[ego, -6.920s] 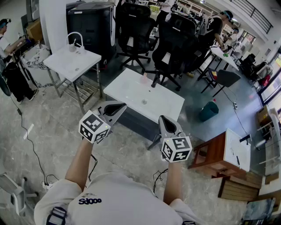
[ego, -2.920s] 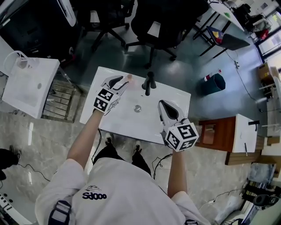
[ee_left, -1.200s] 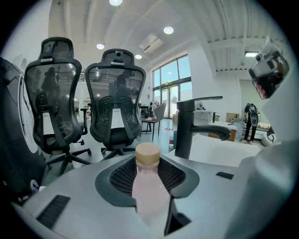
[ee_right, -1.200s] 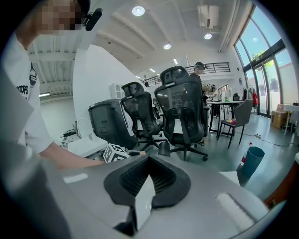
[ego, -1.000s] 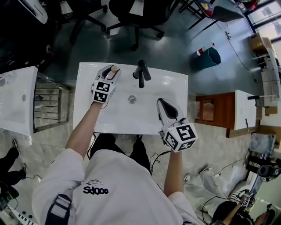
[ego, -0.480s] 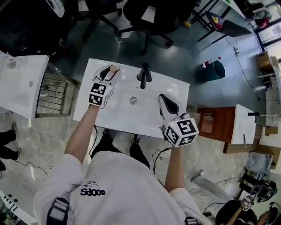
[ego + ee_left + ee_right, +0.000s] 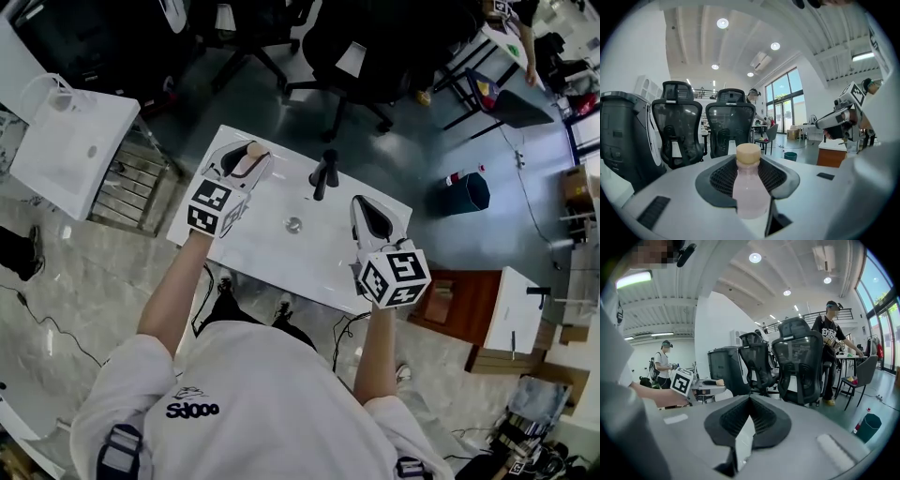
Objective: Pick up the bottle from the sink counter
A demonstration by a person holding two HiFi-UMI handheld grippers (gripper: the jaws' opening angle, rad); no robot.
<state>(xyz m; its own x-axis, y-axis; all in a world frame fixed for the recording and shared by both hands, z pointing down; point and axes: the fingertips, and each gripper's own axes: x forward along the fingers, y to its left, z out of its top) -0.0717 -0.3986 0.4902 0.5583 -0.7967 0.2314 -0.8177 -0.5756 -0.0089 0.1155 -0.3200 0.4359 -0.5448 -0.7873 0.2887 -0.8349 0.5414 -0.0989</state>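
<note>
A small pink bottle point(image 7: 750, 187) with a tan cap point(image 7: 253, 150) sits between the jaws of my left gripper point(image 7: 246, 161), which is shut on it. That gripper point(image 7: 749, 164) hovers over the back left corner of the white sink counter point(image 7: 253, 258). My right gripper point(image 7: 372, 217) hangs over the counter's right side, its jaws point(image 7: 750, 401) shut with nothing in them. From the right gripper view the left gripper's marker cube point(image 7: 682, 380) and the bottle's cap point(image 7: 720, 382) show at the left.
A black faucet point(image 7: 324, 173) stands at the counter's back middle, with the drain point(image 7: 293, 224) in front of it. Another white sink point(image 7: 80, 150) stands to the left. Black office chairs point(image 7: 366, 47) are behind, and a teal bin point(image 7: 466, 191) and a wooden stand point(image 7: 450, 300) are at the right.
Since the earliest frames both grippers came over the sink and the left one closed on the bottle. Over the last second only the head view has swung; the bottle stays in the left jaws.
</note>
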